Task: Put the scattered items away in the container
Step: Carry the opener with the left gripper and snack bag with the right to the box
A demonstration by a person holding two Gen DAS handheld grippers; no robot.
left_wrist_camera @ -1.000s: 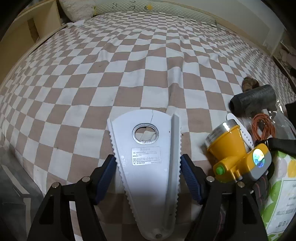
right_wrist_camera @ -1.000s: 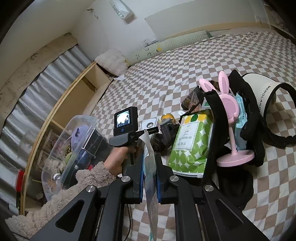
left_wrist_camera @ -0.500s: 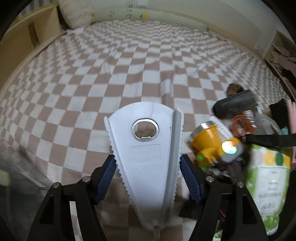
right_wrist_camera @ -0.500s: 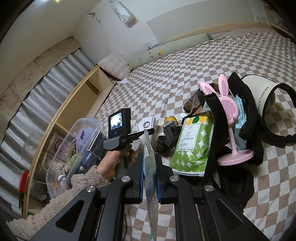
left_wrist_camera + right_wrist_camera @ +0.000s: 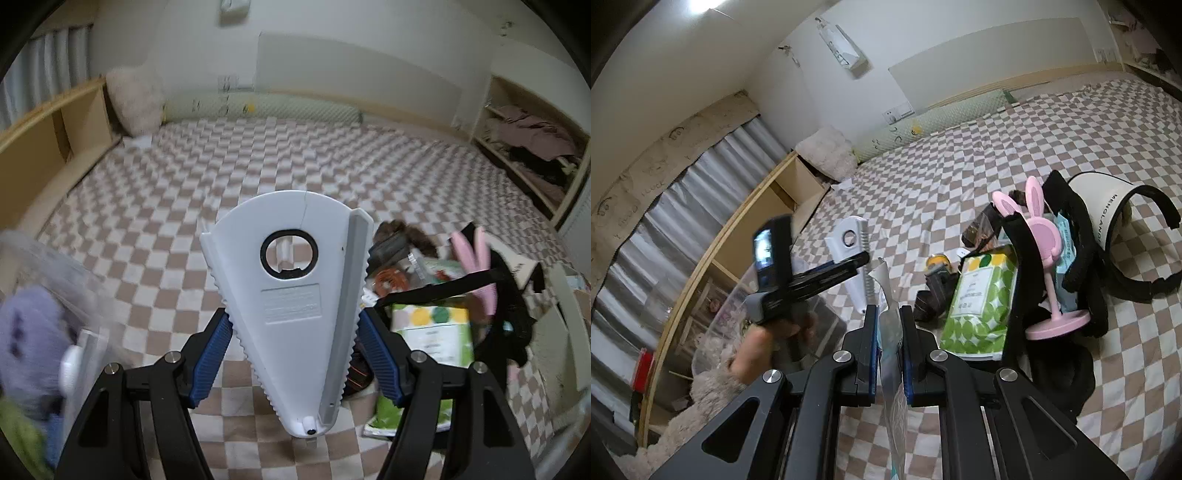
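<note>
Our left gripper [image 5: 295,354] pinches a white wedge-shaped opener [image 5: 291,295] by its toothed side edges, near the narrow end. The opener's long axis runs straight along the gripper fingers: narrow tip back toward us, wide rounded end with its ring-shaped hole pointing forward over the bed [image 5: 177,206], flat face toward the camera. It is lifted clear of the checked bedcover.

Our right gripper [image 5: 889,343] is pressed onto a thin clear packet [image 5: 891,332], held edge-on so that it stands between the blue pads.

To the lower left sits a clear plastic container [image 5: 79,295], blurred, with a purple soft toy [image 5: 29,339] inside. To the right lies the remaining pile: a green dotted pouch [image 5: 979,299], a pink rabbit-eared stand [image 5: 1047,254], black straps, and a white visor [image 5: 1097,210].

We judge the risks this way. The pads grip only the tapering sides, so the wedge could slide forward and drop out short of the container. Its wide end could also catch the container rim on the way in. The limp packet could fold or slip from the right gripper.
</note>
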